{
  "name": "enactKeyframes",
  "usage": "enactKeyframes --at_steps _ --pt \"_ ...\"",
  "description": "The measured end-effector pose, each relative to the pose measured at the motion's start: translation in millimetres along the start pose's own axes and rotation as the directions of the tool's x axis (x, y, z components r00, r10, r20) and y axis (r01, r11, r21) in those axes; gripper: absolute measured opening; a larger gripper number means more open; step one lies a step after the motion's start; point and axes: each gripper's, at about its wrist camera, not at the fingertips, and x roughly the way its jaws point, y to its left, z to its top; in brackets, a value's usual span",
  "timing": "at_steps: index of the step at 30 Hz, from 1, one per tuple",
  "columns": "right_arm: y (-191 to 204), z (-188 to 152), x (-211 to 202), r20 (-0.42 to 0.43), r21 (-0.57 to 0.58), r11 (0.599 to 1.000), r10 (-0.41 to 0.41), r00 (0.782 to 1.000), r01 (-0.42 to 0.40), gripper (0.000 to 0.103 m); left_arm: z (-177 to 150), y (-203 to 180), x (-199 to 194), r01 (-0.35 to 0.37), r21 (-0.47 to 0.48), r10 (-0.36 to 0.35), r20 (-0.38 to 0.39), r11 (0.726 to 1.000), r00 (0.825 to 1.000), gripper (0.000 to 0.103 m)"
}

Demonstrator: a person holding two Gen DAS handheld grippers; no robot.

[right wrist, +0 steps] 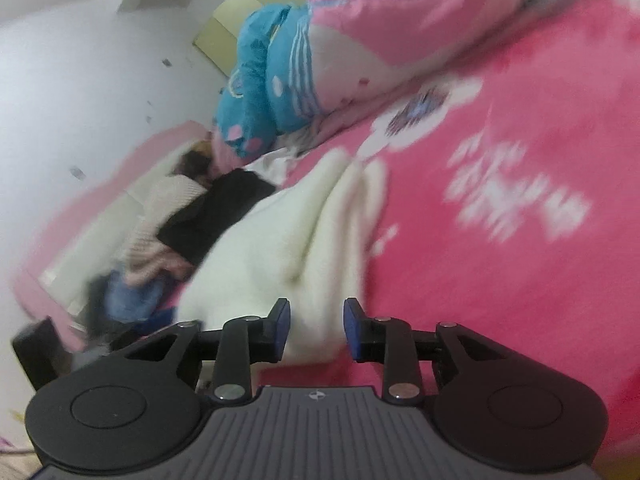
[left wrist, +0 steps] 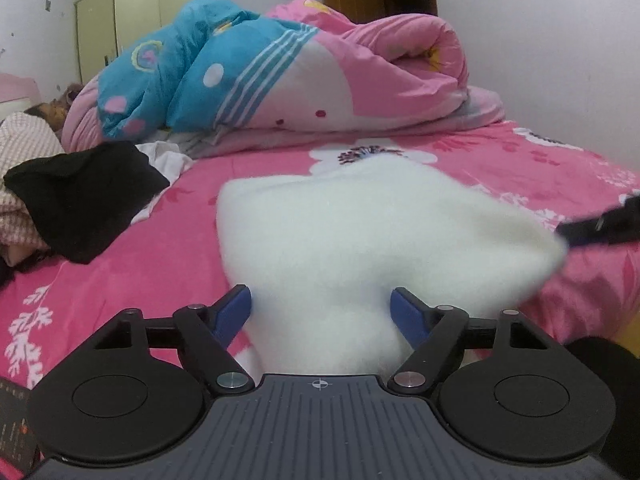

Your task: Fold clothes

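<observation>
A fluffy white garment (left wrist: 360,240) lies spread on the pink flowered bed sheet (left wrist: 140,264). In the left wrist view my left gripper (left wrist: 320,312) stands wide open, and the garment's near edge bulges between its blue pads without being pinched. My right gripper (left wrist: 600,224) comes in from the right edge, and the garment's right corner is stretched toward it. In the blurred right wrist view my right gripper (right wrist: 316,320) has its pads close together around a bunch of the white garment (right wrist: 280,248).
A rolled pink and blue quilt (left wrist: 280,80) fills the back of the bed. A black garment (left wrist: 80,200) and a checked cloth (left wrist: 24,148) are piled at the left. A pale wardrobe (left wrist: 136,16) stands by the far wall.
</observation>
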Motion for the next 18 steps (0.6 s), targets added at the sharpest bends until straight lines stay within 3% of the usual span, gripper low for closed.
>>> enactKeyframes --at_steps 1,4,7,9,11,12,15,18 --pt "5 8 -6 0.013 -0.044 0.998 -0.032 0.999 0.032 0.031 -3 -3 4 0.000 0.006 0.000 -0.012 1.000 1.000 0.078" --pt "33 35 -7 0.049 -0.179 0.984 0.011 0.999 -0.002 0.029 -9 1 9 0.016 -0.041 -0.018 -0.035 0.999 0.999 0.079" --pt "79 49 22 0.062 -0.434 0.901 0.063 0.996 -0.030 0.029 -13 8 10 0.038 -0.120 -0.044 -0.049 0.992 0.998 0.080" --pt "94 45 51 0.013 -0.543 0.835 0.110 0.994 -0.085 0.028 -16 11 10 0.053 -0.160 -0.062 -0.051 0.986 0.997 0.080" --pt "91 37 87 -0.056 -0.594 0.800 0.055 0.997 -0.078 0.027 -19 15 11 0.069 -0.185 -0.079 -0.047 0.980 0.996 0.080" --pt "82 31 107 -0.085 -0.606 0.795 -0.019 0.996 -0.036 0.025 -20 16 11 0.078 -0.198 -0.088 -0.044 0.977 0.995 0.080" --pt "66 40 113 -0.103 -0.506 0.861 -0.002 0.995 -0.051 0.020 -24 20 11 0.108 -0.212 -0.118 -0.034 0.971 0.992 0.079" --pt "92 49 98 -0.041 -0.551 0.835 -0.014 0.999 -0.011 0.019 -27 24 11 0.141 -0.205 -0.148 -0.016 0.968 0.989 0.079"
